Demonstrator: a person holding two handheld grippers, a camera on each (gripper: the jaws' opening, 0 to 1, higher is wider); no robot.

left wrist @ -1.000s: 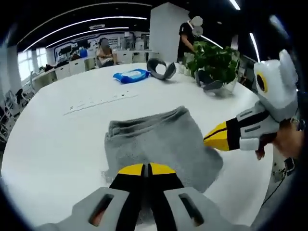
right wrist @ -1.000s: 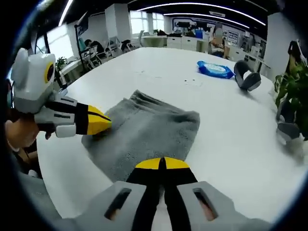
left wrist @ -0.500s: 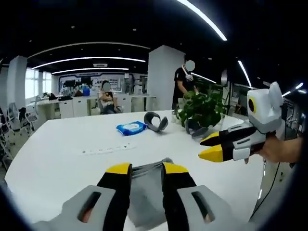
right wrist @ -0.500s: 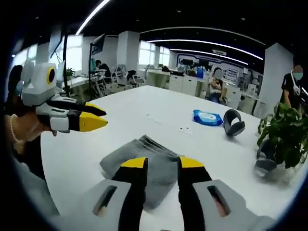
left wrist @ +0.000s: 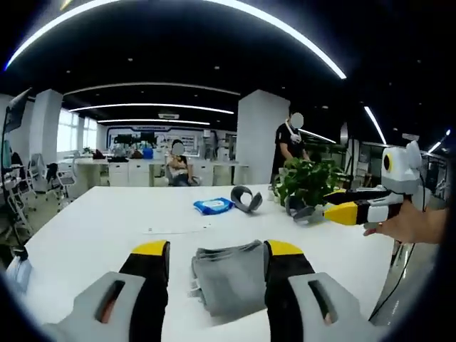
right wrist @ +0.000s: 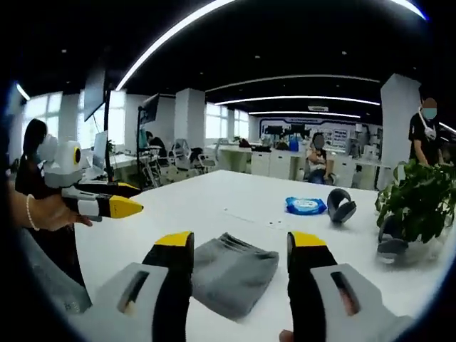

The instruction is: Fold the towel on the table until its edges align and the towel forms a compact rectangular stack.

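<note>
My left gripper (left wrist: 217, 253) is held above the white worktop (left wrist: 92, 228) with its jaws spread wide and nothing between them. Framed in that gap, the grey towel (left wrist: 229, 274) lies folded into a compact stack on the near part of the worktop, touching neither jaw. My right gripper (right wrist: 241, 246) is also wide apart and empty, with the same towel (right wrist: 234, 269) seen beyond it. In the left gripper view the right gripper (left wrist: 356, 211) reaches in from the right, held in my hand (left wrist: 407, 225). Farther off on the worktop lie a blue packet (left wrist: 213, 206), a grey curved object (left wrist: 246, 198) and a potted plant (left wrist: 309, 181).
</note>
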